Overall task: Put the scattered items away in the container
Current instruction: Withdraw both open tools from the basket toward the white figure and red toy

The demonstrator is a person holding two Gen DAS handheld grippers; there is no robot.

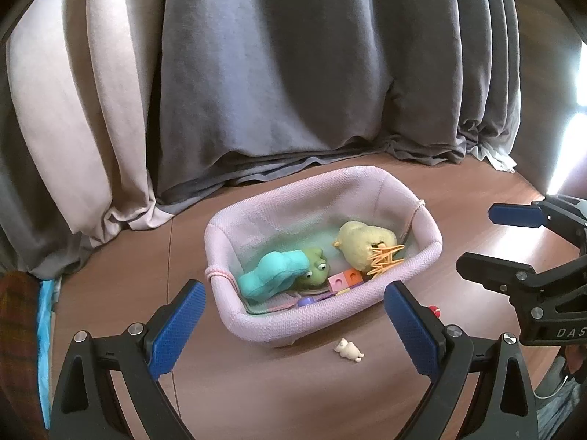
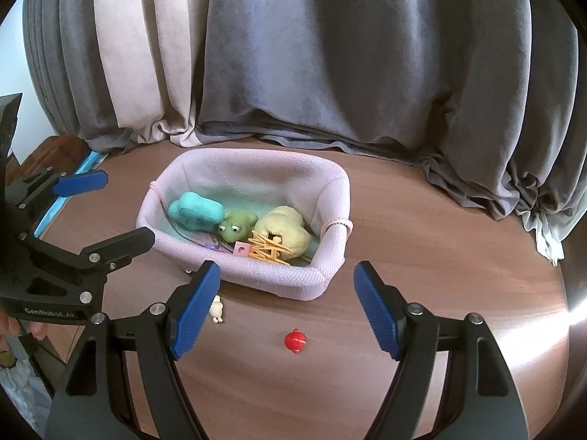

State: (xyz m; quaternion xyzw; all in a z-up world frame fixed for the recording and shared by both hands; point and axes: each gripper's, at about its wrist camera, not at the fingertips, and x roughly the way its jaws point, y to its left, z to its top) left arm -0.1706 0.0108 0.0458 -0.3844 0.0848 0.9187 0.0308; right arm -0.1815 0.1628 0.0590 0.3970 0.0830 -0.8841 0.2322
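A pink fabric basket (image 1: 422,260) (image 2: 286,286) sits on the brown table. It holds a teal toy (image 1: 271,275) (image 2: 196,211), a green frog (image 1: 313,267) (image 2: 236,225), a yellow plush (image 1: 363,244) (image 2: 286,233), an orange clip (image 1: 385,256) (image 2: 268,249) and small blocks (image 1: 345,279). A small white figure (image 1: 348,349) (image 2: 217,308) lies in front of the basket. A red ball (image 2: 295,340) (image 1: 434,311) lies near it. My left gripper (image 1: 293,326) (image 2: 106,205) is open and empty above the basket's near edge. My right gripper (image 2: 288,311) (image 1: 480,236) is open and empty, above the red ball.
Grey and beige curtains (image 1: 275,73) (image 2: 330,55) hang behind the table and bunch on its far edge. A blue strip (image 1: 44,330) runs along the left edge. The round table edge (image 2: 565,293) curves at the right.
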